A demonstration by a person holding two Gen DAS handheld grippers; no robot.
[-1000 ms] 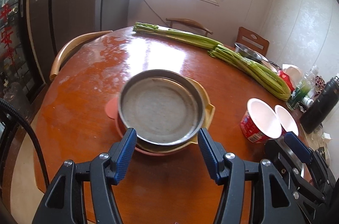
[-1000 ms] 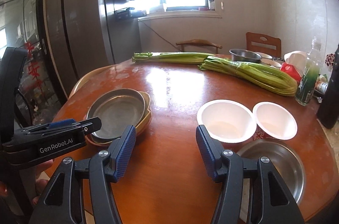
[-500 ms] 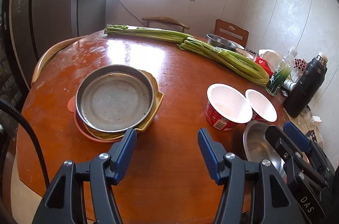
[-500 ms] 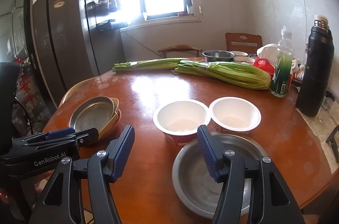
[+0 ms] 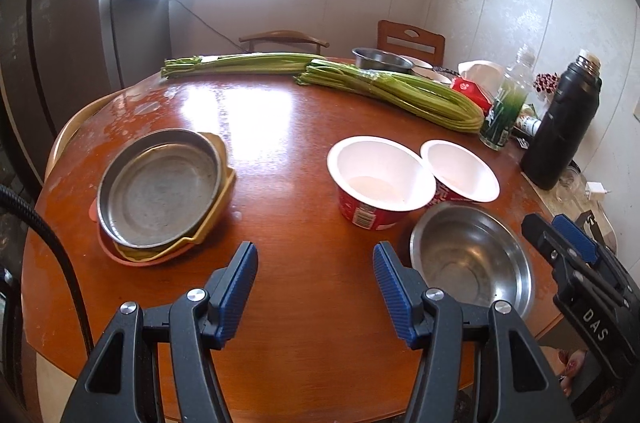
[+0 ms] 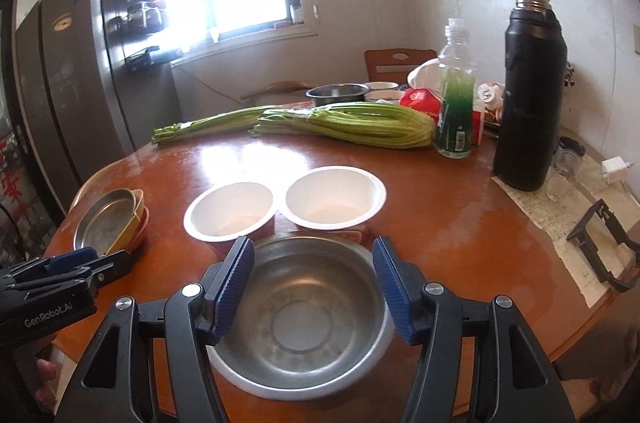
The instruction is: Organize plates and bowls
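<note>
Right wrist view: right tongs (image 6: 313, 279) gape wide, empty, over the steel bowl (image 6: 304, 323) at the bench (image 6: 440, 207) edge, two white cups (image 6: 230, 209) just behind it, celery (image 6: 348, 125), bottle (image 6: 454, 103) and flask (image 6: 528, 95) farther back. Left tongs (image 5: 314, 283) gape too, holding nothing; the stacked plates (image 5: 158, 193), between their tips a second ago, now sit off left.
</note>
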